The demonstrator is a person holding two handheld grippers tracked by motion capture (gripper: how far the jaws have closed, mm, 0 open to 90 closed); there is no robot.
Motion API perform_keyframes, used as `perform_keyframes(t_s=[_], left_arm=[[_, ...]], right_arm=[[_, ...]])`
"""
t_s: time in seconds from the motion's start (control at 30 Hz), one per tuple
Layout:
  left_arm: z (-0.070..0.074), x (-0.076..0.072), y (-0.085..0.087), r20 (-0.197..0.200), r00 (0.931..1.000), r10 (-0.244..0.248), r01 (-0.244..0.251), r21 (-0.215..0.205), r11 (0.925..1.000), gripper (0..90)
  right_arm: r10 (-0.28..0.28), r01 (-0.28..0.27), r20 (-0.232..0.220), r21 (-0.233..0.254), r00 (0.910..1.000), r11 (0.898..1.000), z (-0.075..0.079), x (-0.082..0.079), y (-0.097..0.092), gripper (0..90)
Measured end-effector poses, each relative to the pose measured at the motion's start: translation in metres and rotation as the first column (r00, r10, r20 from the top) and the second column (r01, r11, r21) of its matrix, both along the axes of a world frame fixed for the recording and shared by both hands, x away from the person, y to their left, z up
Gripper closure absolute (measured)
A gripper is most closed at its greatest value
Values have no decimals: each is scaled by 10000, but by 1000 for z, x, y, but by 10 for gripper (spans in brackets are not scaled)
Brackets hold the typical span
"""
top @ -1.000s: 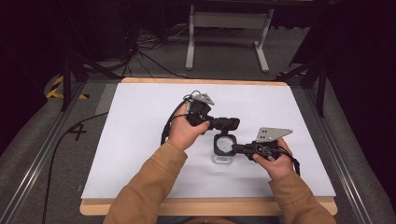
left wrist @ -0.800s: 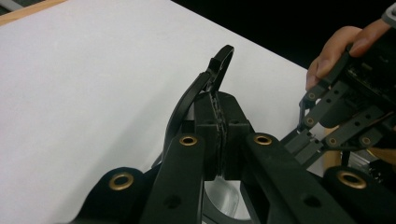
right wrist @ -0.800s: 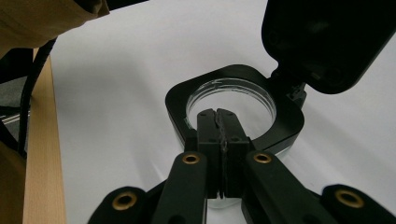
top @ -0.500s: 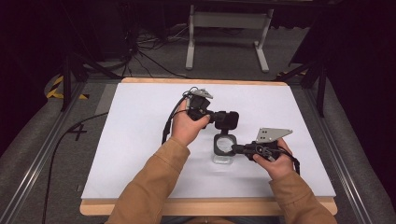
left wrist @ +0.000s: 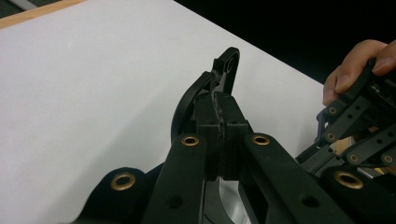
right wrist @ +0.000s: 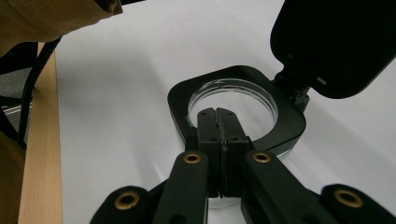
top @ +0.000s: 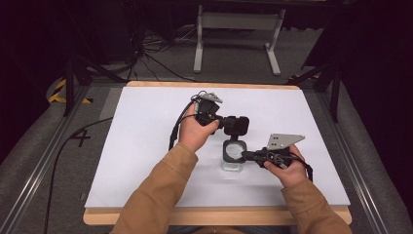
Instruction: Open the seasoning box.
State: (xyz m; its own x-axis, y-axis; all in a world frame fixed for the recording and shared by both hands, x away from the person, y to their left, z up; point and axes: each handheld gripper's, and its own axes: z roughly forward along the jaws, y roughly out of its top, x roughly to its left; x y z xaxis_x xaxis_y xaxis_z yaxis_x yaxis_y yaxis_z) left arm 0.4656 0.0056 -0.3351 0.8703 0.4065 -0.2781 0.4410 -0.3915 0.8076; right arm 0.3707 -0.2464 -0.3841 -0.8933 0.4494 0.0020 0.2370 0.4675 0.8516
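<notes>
A small clear container point(top: 233, 165) with a black square rim point(right wrist: 289, 126) stands on the white table. Its hinged black lid point(top: 236, 125) is swung up and open over the far side. My left gripper point(top: 228, 124) is shut on the edge of the lid point(left wrist: 225, 70), holding it raised. In the left gripper view the left gripper point(left wrist: 218, 100) shows its pads pressed together on that black part. My right gripper point(top: 245, 155) comes in from the right and is shut on the near side of the rim, where the right gripper point(right wrist: 217, 113) shows its tips over the round opening.
The white table top point(top: 146, 126) has a wooden front edge point(right wrist: 42, 140). A tan sleeve point(right wrist: 56, 14) and the left gripper's cable point(top: 176, 127) lie to the left of the container. The right hand point(left wrist: 355, 65) shows beside the lid.
The left gripper has shifted slightly away from me with the lid, swinging it a little further up. The right gripper and the container have stayed put.
</notes>
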Motion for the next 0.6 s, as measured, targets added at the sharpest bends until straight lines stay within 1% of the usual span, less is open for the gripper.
perform_keyframes(t_s=[0.1,0.13,0.17,0.2,0.23,0.3,0.33,0.4,0.43,0.47,0.5,0.57,0.6], left_arm=[[5,-5,2,157,9998,-73,73,28,10000,871],[7,-7,3,201,9997,-126,126,-21,9999,866],[9,-10,4,211,9997,-146,146,-16,9999,858],[12,-14,6,327,9992,-228,228,6,9997,845],[14,-16,8,369,9988,-307,306,21,9995,834],[19,-23,13,525,9977,-419,419,9,9991,816],[19,-23,13,525,9977,-419,419,9,9991,809],[24,-32,23,679,9966,-464,458,100,9989,802],[26,-36,27,770,9963,-382,379,54,9993,794],[27,-39,30,766,9964,-370,365,84,9993,785],[29,-43,35,864,9957,-338,329,117,9994,777],[32,-50,45,956,9951,-241,227,157,9996,763],[35,-57,55,1051,9944,-89,70,186,9998,752]], right_arm=[[-28,28,-40,-85,10000,10000,1,0,1,897],[-44,44,-73,-94,10000,9999,1,0,1,892],[-13,12,-80,-97,10000,10000,2,0,1,858],[32,-33,-249,-26,9997,10000,2,0,1,828],[130,-129,-222,25,9997,9999,4,1,2,824],[97,-97,-119,-7,9999,10000,9,2,2,811],[97,-97,-119,-7,9999,10000,9,2,2,811],[36,-36,-20,-29,10000,10000,16,5,0,779],[34,-35,-39,-179,10000,9998,20,7,-3,759],[54,-56,-72,-214,10000,9998,24,9,-7,750],[22,-24,-115,-198,9999,9998,27,11,-10,742],[-2,-2,-251,-170,9997,9999,33,16,-20,728],[-161,159,-167,-145,9997,9998,38,20,-28,717]])
